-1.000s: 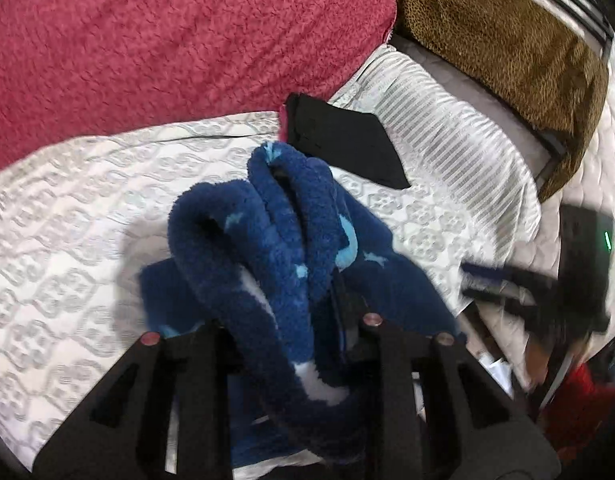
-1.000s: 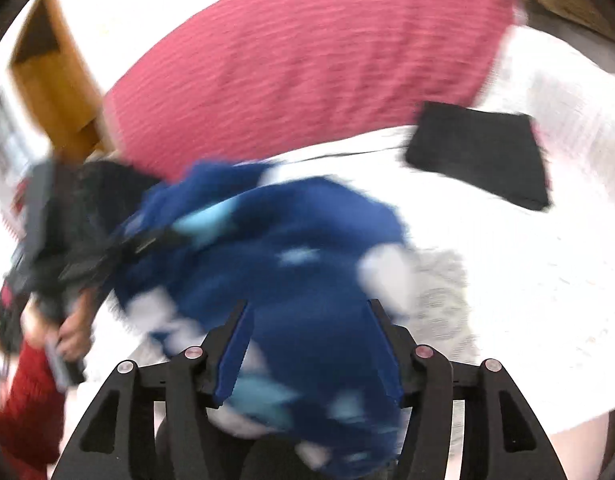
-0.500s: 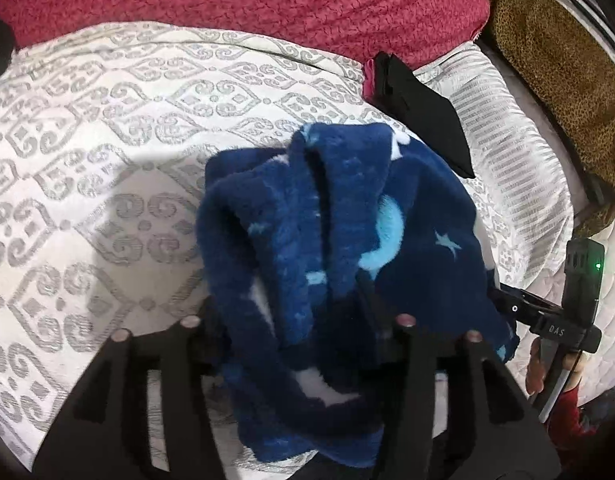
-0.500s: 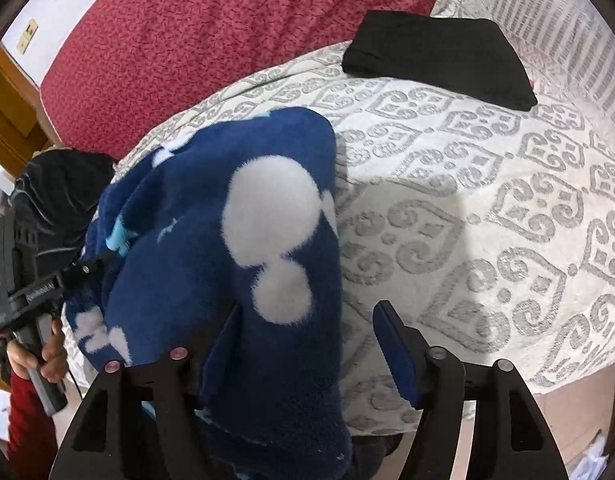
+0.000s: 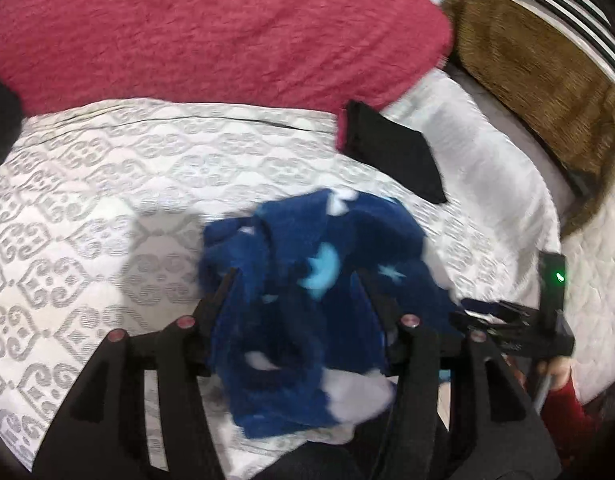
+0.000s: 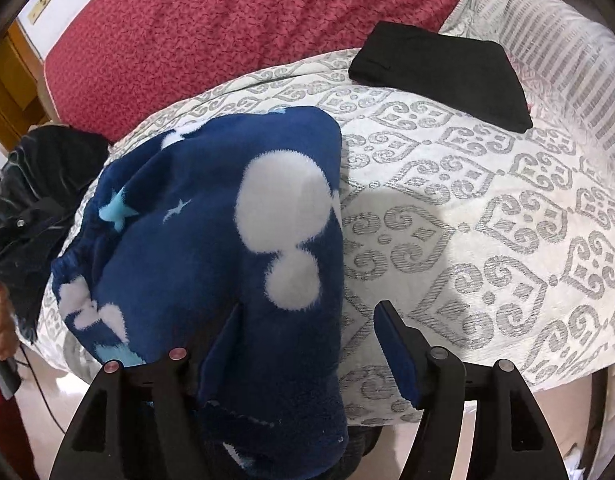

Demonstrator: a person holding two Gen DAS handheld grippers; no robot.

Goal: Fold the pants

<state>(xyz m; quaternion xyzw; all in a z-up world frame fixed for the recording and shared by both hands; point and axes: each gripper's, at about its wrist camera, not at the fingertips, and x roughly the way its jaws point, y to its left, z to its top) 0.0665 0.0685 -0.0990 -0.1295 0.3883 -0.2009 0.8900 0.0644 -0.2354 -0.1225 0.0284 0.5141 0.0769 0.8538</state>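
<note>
Fleece pants [image 5: 307, 280], dark blue with white dots and light blue moons and stars, lie bunched at the near edge of the patterned bedspread [image 5: 87, 200]. In the right wrist view the pants [image 6: 211, 240] hang partly over the bed edge. My left gripper [image 5: 297, 280] is open, its fingers standing either side of the bunched pants. My right gripper [image 6: 307, 320] is open; the pants lie against its left finger and the right finger is free. The right gripper also shows in the left wrist view [image 5: 507, 320].
A folded black garment [image 5: 391, 156] lies further back on the bed; it also shows in the right wrist view [image 6: 443, 72]. A red blanket [image 5: 207, 28] covers the back. A brown leopard-print pillow [image 5: 543, 72] is at right. A dark garment [image 6: 35, 200] sits at the bed's left edge.
The left gripper has opened and let go of the pants, which dropped lower onto the bed. The right gripper stays open beside them.
</note>
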